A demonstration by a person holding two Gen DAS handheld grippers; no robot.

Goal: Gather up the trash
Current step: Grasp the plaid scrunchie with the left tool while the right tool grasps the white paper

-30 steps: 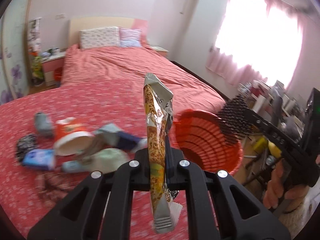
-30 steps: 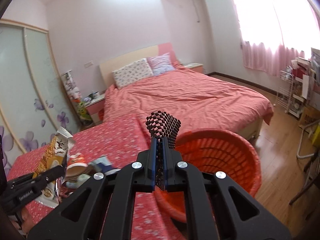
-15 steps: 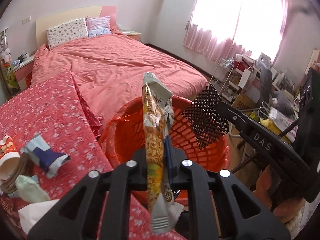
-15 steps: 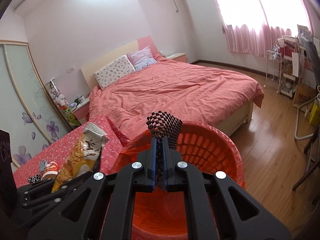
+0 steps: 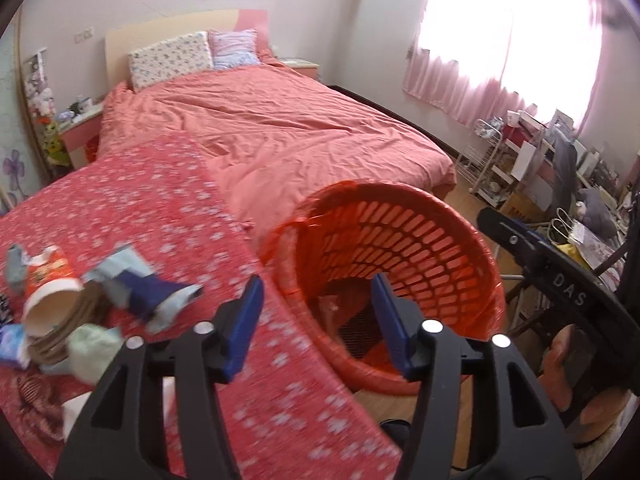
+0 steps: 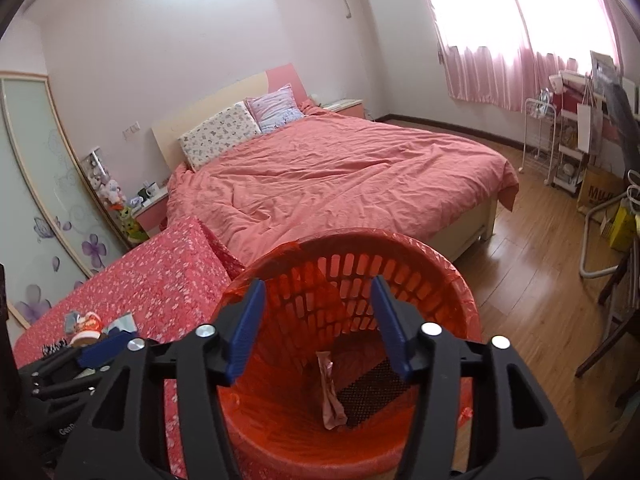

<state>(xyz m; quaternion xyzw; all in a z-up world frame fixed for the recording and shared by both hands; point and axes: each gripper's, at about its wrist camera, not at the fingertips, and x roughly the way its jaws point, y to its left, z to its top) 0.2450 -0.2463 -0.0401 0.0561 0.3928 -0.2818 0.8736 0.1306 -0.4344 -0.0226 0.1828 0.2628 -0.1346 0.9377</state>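
Orange plastic fills both our views: the slatted basket (image 6: 432,276) stands on the wooden floor against the edge of the red flowered cloth (image 5: 132,204), and we hold both grippers over its mouth. Our left gripper (image 5: 316,320) and our right gripper (image 6: 318,320) have their jaws opening, with nothing between the blue pads. Down in the basket we see a long snack wrapper (image 6: 330,394) and a black checkered packet (image 6: 372,390) lying side by side. More trash sits well apart on the cloth: a paper cup (image 5: 50,286), a dark blue wrapper (image 5: 154,294) and a pale green wad (image 5: 90,346).
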